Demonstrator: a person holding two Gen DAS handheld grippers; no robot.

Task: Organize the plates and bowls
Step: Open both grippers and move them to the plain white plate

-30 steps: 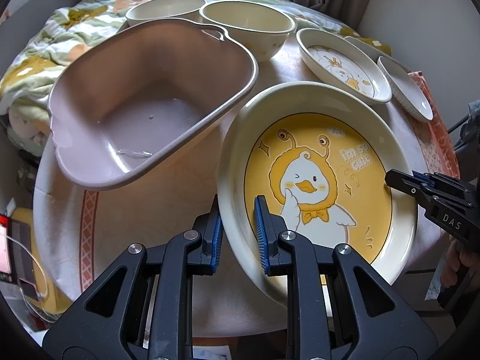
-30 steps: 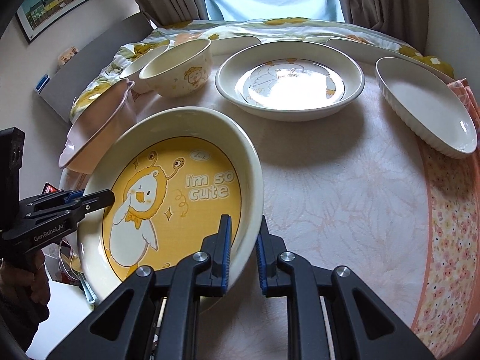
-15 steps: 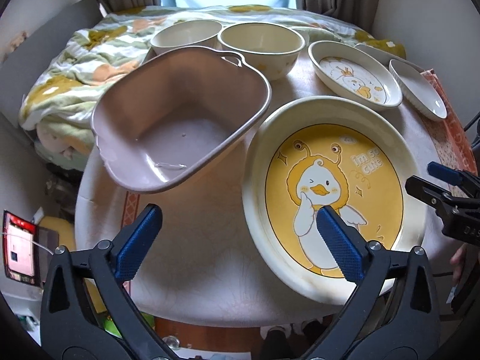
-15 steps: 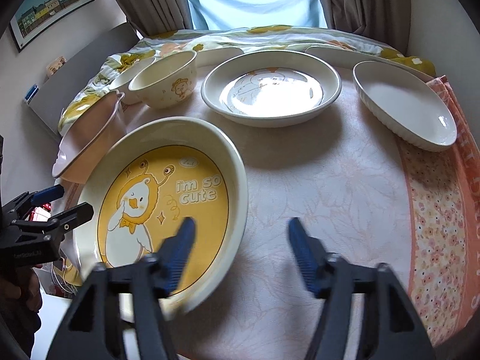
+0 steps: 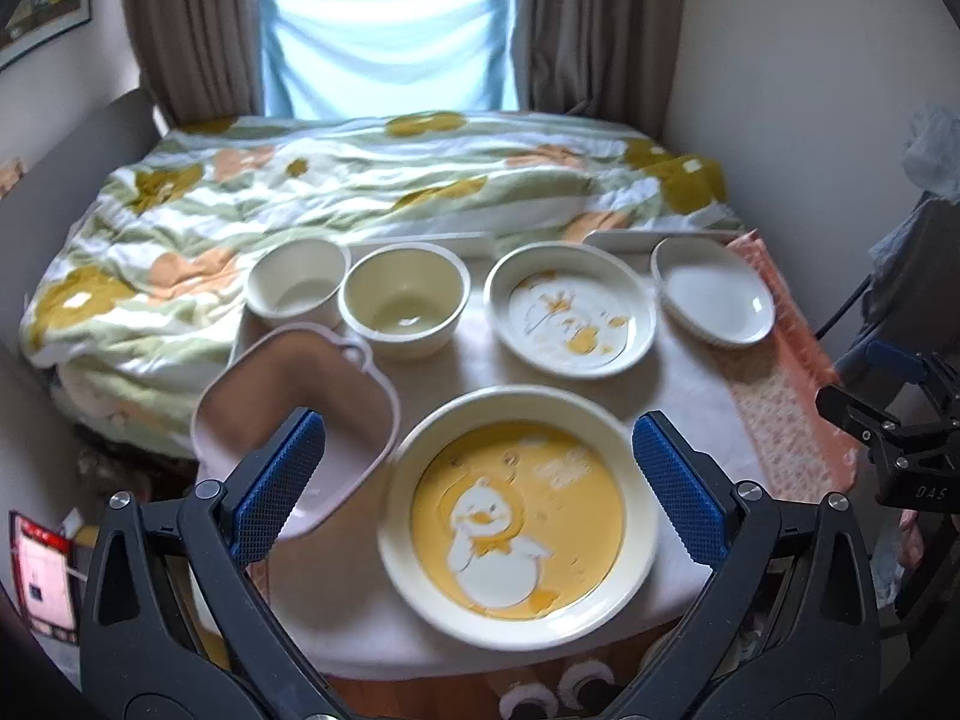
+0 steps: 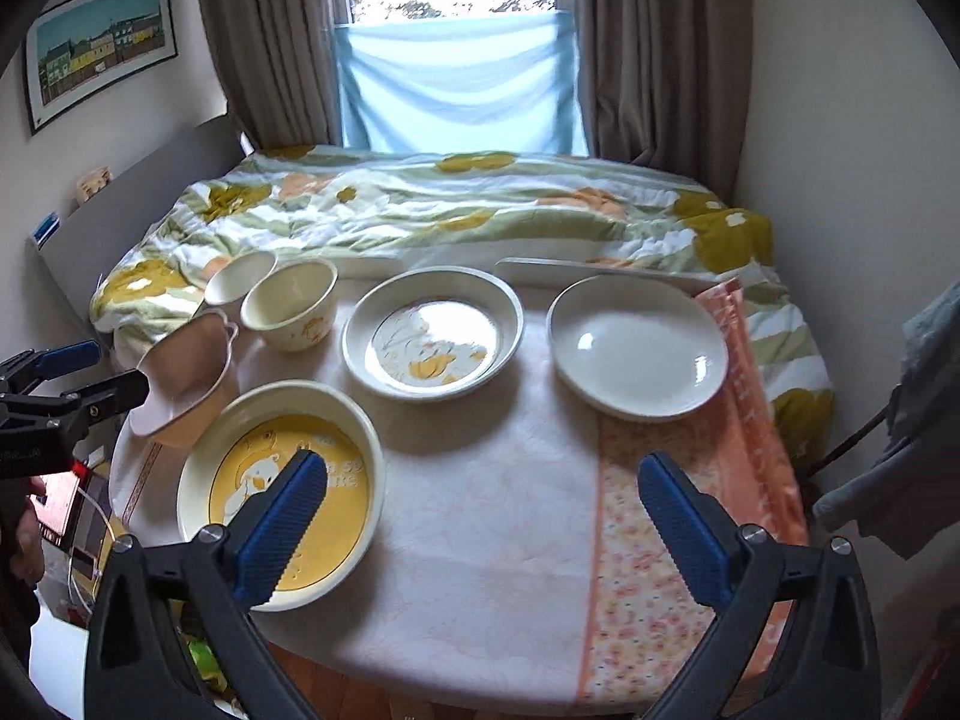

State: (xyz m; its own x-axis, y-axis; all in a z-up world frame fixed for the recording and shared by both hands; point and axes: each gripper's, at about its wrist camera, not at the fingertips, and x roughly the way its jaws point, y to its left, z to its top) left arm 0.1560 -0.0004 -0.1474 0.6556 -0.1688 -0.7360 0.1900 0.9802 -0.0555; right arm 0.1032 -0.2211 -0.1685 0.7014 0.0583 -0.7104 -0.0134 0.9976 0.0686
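With my left gripper [image 5: 477,486] wide and empty and my right gripper [image 6: 480,516] opening on nothing, the yellow duck plate [image 5: 521,519] lies flat at the table's [image 6: 480,540] near edge, so I'd next grip another plate's rim squarely.

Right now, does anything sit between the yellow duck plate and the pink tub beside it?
Nothing visible does. The yellow plate lies flat on the table with the pink tub right next to it, rims close and no dish between them. Both grippers, left and right, hang open above, holding nothing.
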